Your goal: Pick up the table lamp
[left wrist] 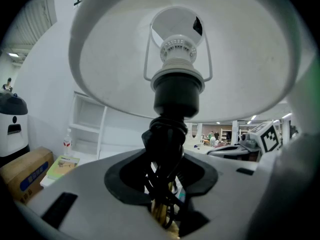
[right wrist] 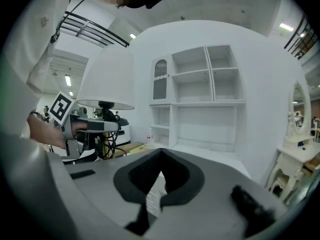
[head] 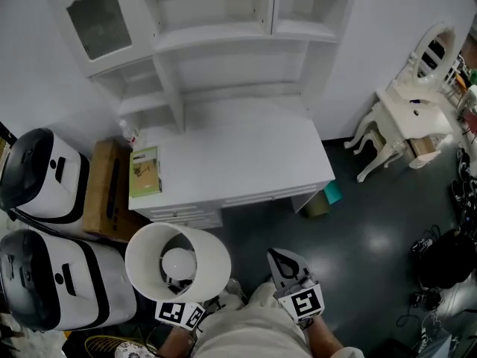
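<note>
- Left gripper [left wrist: 162, 181] jaws clamped on the dark, cord-wrapped stem of the table lamp [head: 177, 262], under its white shade
- Lamp held upright in the air, just before the white bench [head: 246, 159]
- Right gripper [head: 286, 265] jaws pressed together, empty

There are one table lamp [head: 177, 262], two black-and-white machines [head: 45, 174] [head: 56, 278], one cardboard box [head: 104, 192], one booklet [head: 145, 171] and one bottle [head: 130, 134].
</note>
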`<state>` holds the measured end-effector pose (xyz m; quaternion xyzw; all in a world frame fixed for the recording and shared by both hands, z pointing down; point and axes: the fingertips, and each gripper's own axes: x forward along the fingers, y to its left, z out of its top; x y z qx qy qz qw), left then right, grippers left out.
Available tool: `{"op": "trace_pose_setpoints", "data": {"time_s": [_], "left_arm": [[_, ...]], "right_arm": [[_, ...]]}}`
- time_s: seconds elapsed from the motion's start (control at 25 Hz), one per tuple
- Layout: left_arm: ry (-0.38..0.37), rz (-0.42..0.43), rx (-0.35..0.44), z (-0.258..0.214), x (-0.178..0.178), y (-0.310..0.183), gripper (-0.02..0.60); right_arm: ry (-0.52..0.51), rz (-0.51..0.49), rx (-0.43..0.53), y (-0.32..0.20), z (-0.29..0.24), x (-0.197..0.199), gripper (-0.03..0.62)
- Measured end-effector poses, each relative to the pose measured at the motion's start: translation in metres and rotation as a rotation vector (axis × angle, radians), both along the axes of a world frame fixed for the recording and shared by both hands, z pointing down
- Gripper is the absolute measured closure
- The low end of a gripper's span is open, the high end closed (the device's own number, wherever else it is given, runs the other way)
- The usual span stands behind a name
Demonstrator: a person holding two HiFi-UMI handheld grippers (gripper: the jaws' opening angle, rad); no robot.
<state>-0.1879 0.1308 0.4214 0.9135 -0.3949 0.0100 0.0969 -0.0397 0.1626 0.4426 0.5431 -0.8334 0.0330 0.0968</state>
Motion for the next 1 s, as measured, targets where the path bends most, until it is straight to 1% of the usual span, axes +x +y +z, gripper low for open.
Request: {"op": "trace_pose_setpoints", "data": {"time_s": [0.16, 0.44, 0.72, 1.0], "left_arm": [[-0.001, -0.008, 0.008, -0.006, 0.010, 0.005, 0.423], [0.022, -0.006, 0.001, -0.011, 0.037, 0.012, 0.423], [0.014, 0.006, 0.015, -0.014, 0.056, 0.018, 0.423], [0.023, -0.008, 0.015, -0.016, 0.066, 0.025, 0.423]], "right_arm": [[-0.006, -0.017, 0.000, 0.004, -0.009, 0.009, 0.582], [-0.009, -0.024, 0.026, 0.011, -0.025, 0.031, 0.582], [-0.008, -0.039, 0.015, 0.020, -0.023, 0.041, 0.583], [-0.016, -0.044, -0.005, 0.035, -0.015, 0.056, 0.583]]}}
